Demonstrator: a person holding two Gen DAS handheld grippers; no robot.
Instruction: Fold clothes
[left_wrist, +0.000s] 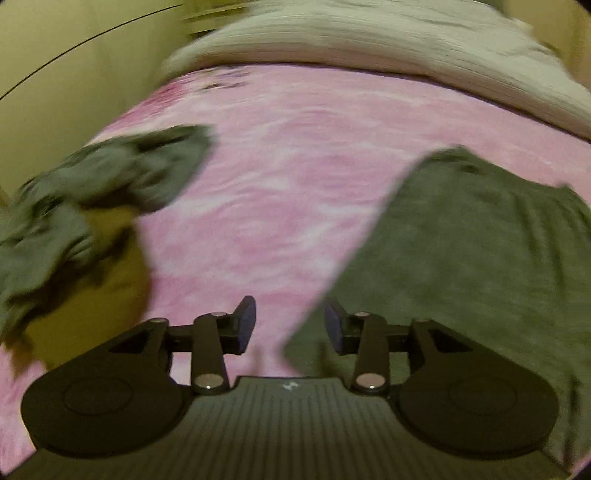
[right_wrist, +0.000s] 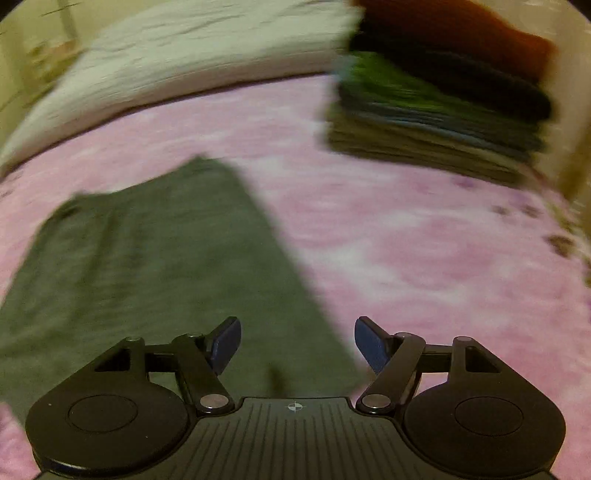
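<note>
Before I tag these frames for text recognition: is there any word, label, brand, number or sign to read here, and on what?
Words, numbers, brands: none readable.
Left tool: one small pale mark on its ribbed body, too small to read.
Right tool: a small crosshair sign on its body, no letters.
Green garment, stack of folded clothes, pink bedspread: blurred, no print seen.

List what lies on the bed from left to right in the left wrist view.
Crumpled grey garment over a mustard garment → bare pink bedspread → flat olive-grey garment. The pale duvet spans the back, so it has no place in the order.
</note>
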